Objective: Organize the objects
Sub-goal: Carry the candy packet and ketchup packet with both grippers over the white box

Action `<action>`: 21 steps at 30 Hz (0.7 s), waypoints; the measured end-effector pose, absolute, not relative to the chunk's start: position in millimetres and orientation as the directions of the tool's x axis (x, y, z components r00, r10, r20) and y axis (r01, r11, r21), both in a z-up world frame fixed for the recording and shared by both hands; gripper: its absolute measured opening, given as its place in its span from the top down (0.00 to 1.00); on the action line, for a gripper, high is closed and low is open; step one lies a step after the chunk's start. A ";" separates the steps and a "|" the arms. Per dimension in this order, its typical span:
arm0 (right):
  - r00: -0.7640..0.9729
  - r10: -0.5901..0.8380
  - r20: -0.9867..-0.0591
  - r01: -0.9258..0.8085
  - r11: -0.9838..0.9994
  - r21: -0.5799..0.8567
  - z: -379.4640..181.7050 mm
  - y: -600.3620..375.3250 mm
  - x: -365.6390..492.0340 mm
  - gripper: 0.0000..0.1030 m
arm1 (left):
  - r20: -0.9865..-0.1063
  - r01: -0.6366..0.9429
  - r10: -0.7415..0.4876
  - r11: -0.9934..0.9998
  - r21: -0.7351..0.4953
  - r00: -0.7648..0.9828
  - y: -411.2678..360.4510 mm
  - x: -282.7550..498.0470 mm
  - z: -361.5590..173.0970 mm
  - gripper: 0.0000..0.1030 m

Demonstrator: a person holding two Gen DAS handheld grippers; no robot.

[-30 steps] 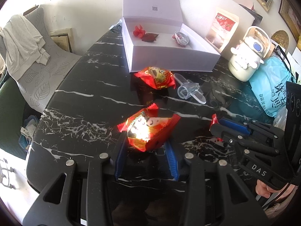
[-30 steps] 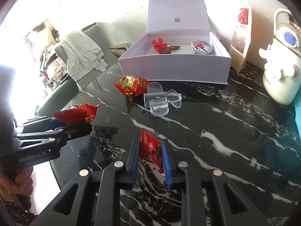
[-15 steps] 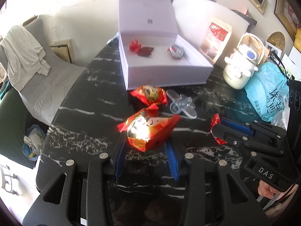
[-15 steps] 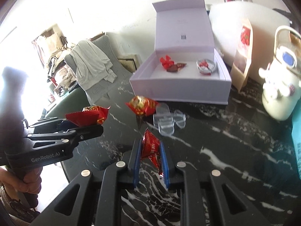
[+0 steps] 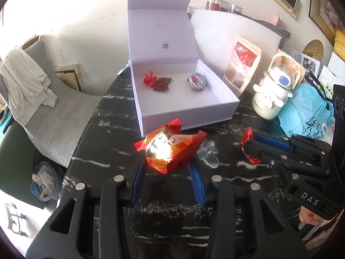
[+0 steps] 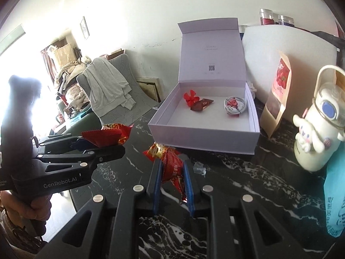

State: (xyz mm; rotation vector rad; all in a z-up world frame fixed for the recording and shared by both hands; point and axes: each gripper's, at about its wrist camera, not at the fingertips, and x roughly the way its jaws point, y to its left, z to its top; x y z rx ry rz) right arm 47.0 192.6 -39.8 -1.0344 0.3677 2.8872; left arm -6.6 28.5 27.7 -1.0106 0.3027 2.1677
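**Both candies lifted toward the gift box**

Above the black marble table [image 5: 90, 151], short of the white box [image 5: 185, 116], both grippers now carry their loads higher and closer to the box than a second ago, when the wrapped pieces sat low near the tabletop. The box front wall has grown in both views, so the carry is well under way and only the drop inside remains.

The left gripper [image 5: 168, 161] has its blue jaws drawn in on a large red-and-gold candy packet [image 5: 170, 151], pinching it at its lower sides; the packet's crimped ends stick out to either side. The right gripper [image 6: 171, 172] is closed tightly on a smaller red candy wrapper [image 6: 172, 168], held edge-on between the jaws with little gap.

Inside the box lie a red flower [image 6: 190, 97], a dark brown wrapper [image 6: 201, 104] and a coiled white cable [image 6: 234, 105], all toward its back wall, leaving the front floor bare for new pieces. A third red candy [image 6: 156, 150] appears to lie on the table before the box, just beyond the right gripper's load, though overlap makes this uncertain. Clear plastic pieces [image 5: 208, 155] sit beside it.
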 end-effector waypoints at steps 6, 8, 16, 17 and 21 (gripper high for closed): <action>-0.778 -0.018 -0.628 -0.138 -0.970 0.198 -29.8 203.5 33.2 0.81 | -0.741 -0.713 0.515 -0.698 -0.071 -0.431 44.4 -20.1 35.7 0.64; -0.781 -0.014 -0.624 -0.139 -0.971 0.196 -26.0 206.6 28.5 0.81 | -0.738 -0.720 0.520 -0.691 -0.068 -0.430 50.0 -24.8 38.8 0.64; -0.793 -0.006 -0.609 -0.143 -0.970 0.197 -10.8 221.2 9.5 0.82 | -0.729 -0.719 0.537 -0.690 -0.088 -0.426 67.9 -48.2 48.8 0.64; -0.795 -0.007 -0.607 -0.143 -0.970 0.198 -9.5 222.8 7.6 0.81 | -0.728 -0.719 0.538 -0.689 -0.089 -0.425 69.8 -50.6 49.7 0.64; -0.796 -0.005 -0.605 -0.141 -0.971 0.194 -6.0 229.5 -3.8 0.82 | -0.725 -0.725 0.543 -0.683 -0.087 -0.424 78.7 -61.1 54.7 0.64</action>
